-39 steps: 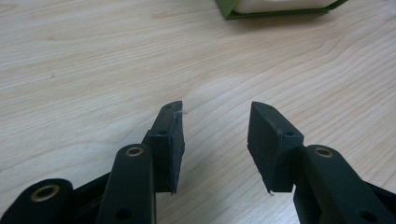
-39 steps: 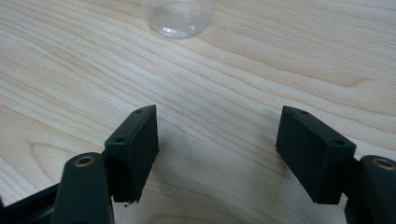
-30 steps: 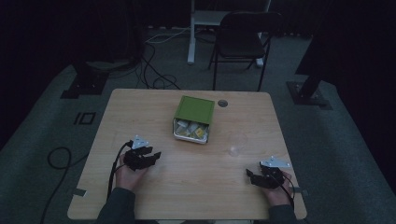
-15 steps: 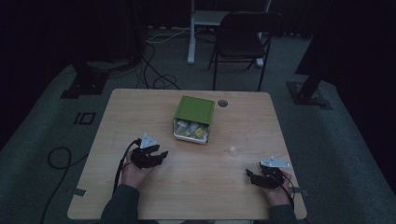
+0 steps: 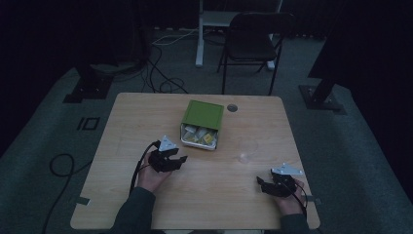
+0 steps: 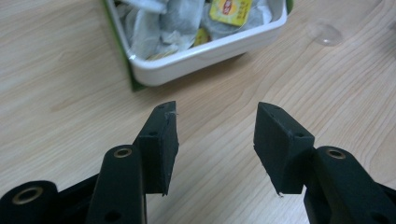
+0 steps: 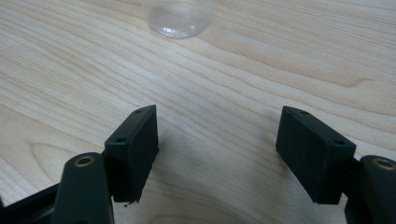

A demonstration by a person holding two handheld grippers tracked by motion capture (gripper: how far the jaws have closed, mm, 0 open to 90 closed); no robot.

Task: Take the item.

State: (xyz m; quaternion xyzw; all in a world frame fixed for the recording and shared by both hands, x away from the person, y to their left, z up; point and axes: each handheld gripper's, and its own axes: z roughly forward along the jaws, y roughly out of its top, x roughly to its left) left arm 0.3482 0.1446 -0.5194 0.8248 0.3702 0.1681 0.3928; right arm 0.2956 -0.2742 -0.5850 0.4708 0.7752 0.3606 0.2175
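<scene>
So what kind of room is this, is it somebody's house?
Probably not a house. It looks like a dim lab or studio: black stand feet and loose cables on grey carpet, an empty chair, and one wooden table with a box of tea bags.

High view above the table looking forward and down, gripper views close over wood, sharing the cup.

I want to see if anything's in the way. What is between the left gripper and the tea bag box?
Nothing: bare table lies between the left gripper and the tea bag box in the left gripper view.
</scene>
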